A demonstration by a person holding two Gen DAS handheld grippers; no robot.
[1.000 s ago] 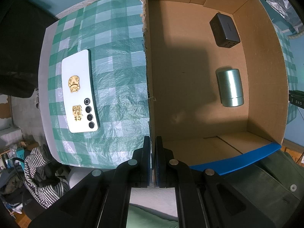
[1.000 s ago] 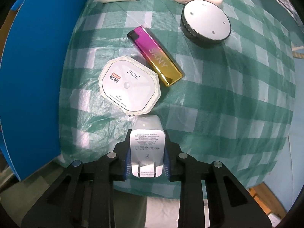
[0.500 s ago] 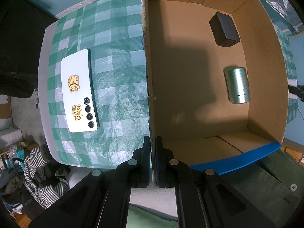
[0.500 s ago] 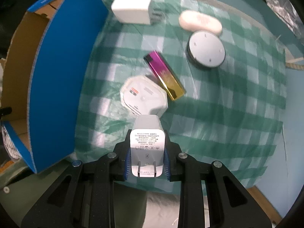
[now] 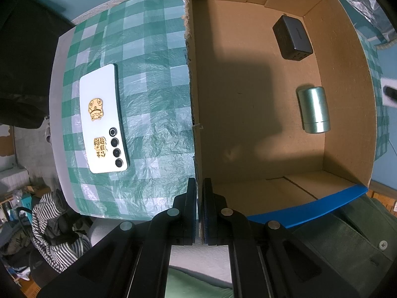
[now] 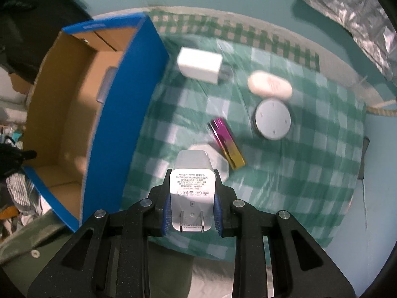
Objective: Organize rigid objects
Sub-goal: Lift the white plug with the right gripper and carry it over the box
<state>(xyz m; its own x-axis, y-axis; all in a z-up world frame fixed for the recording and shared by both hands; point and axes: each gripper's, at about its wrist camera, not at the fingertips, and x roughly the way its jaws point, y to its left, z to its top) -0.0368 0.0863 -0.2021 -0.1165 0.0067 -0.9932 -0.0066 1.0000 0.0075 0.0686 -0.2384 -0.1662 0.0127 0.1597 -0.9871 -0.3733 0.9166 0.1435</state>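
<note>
My right gripper (image 6: 191,193) is shut on a white plug charger (image 6: 191,181), held well above the checked tablecloth, to the right of the cardboard box (image 6: 116,114). My left gripper (image 5: 199,191) is shut on the box's near-left wall (image 5: 194,129). Inside the box lie a black adapter (image 5: 292,38) and a silver cylinder (image 5: 314,109). On the cloth to the right of the box lie a second white charger (image 6: 199,65), a white oval case (image 6: 270,87), a round grey puck (image 6: 272,119), a pink-gold lighter (image 6: 227,142) and a white octagonal device (image 6: 220,159), partly hidden by the held charger.
A white phone (image 5: 103,119) with gold stickers lies face down on the cloth left of the box. Striped clothing (image 5: 53,226) lies below the table edge. Crinkled foil (image 6: 347,7) sits at the far right. The box has blue outer walls.
My right gripper has risen and drawn back with the charger, bringing the box into view at left. The silver cylinder has rolled slightly right in the box. My left gripper stays put.
</note>
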